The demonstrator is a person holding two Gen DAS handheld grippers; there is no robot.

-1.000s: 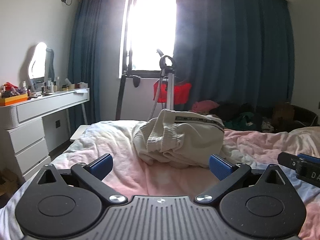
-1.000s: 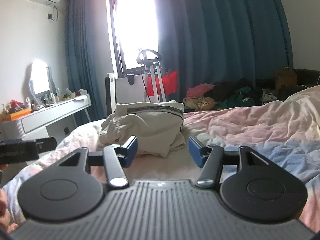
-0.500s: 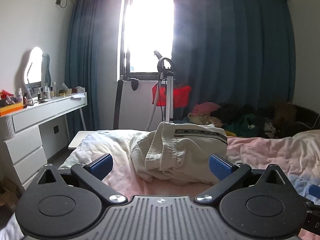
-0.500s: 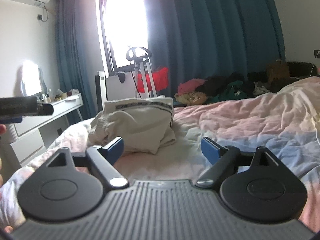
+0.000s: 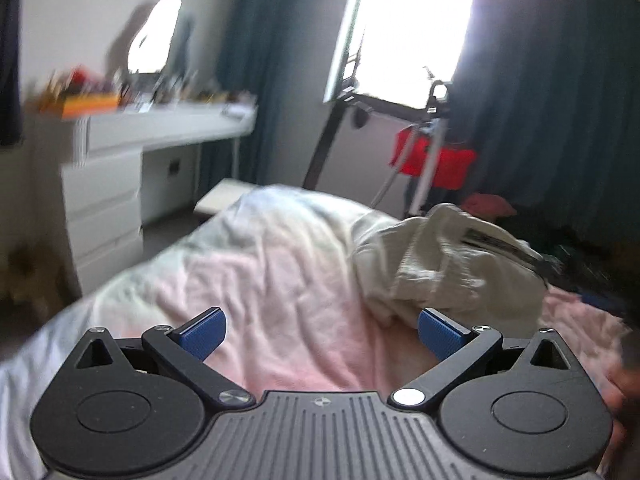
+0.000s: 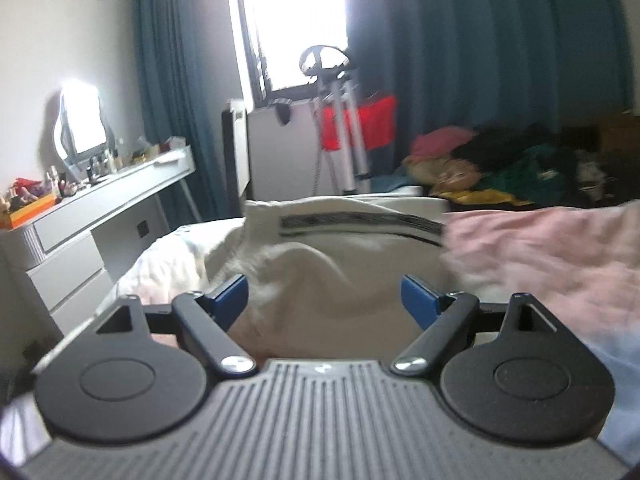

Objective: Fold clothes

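Lying bunched on the pink duvet (image 5: 288,280), one cream garment (image 6: 340,276) — a heap with a dark-striped waistband along its upper edge, not flat and not in any neat fold; whether it waits to be spread or sits mid-fold, the heap alone does not settle. Hazards, as judged: the cloth is thick and layered, so a pinch into the mound could take several layers at once or only a loose wrinkle, and a lift would then drag the whole heap rather than free an edge; the duvet beneath is soft and rumpled, so a low pinch might catch bedding along with the garment; both views are smeared by motion, so an edge or corner is hard to pick out, and a grasp aimed now could land off the hem. Left gripper (image 5: 320,334): jaws spread wide, nothing between them, hovering above bare duvet with the garment (image 5: 444,272) ahead and to its right — its right blue pad sits close to the heap's near fold, contact not certain. Right gripper (image 6: 324,300): jaws likewise wide apart, holding nothing, pointed straight at the heap, which fills the gap between the pads; whether a pad brushes the cloth cannot be told. Surroundings: white dresser (image 6: 100,232) to the left, heap of other clothes (image 6: 500,176) beyond the bed, blue curtains (image 6: 480,40).
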